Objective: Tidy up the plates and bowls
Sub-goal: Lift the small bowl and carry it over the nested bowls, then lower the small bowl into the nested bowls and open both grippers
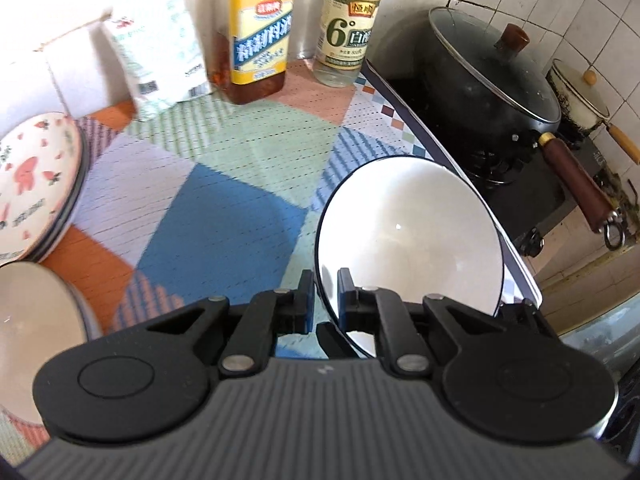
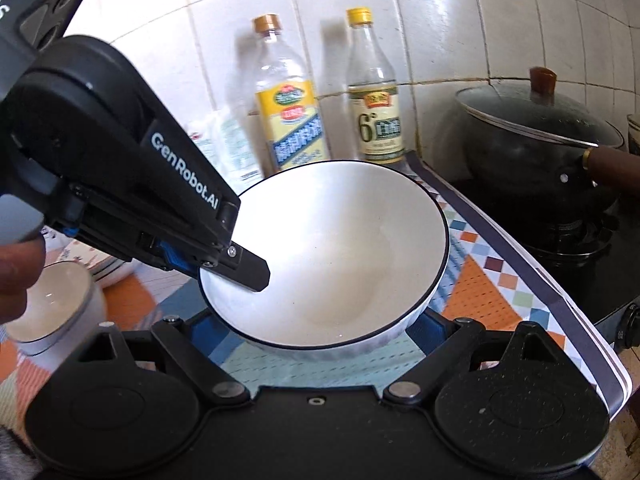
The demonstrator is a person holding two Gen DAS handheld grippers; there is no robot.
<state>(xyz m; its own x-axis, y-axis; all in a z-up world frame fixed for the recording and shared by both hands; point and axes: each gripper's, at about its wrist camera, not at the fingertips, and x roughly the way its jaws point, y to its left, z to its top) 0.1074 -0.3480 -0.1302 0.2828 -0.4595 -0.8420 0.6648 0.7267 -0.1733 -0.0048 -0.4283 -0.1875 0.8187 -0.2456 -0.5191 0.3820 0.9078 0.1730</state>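
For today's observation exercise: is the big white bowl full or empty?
Empty: the white bowl, held by the left gripper, shows only bare glazed interior.

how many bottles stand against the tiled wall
2: the yellow-labelled bottle of brown liquid on the left, the clear white-vinegar bottle right of it, nearer the stove. Others may be hidden.

Two bottles (image 2: 294, 120) by tiled wall, lidded black wok (image 1: 492, 92), patterned mat (image 1: 224, 184)
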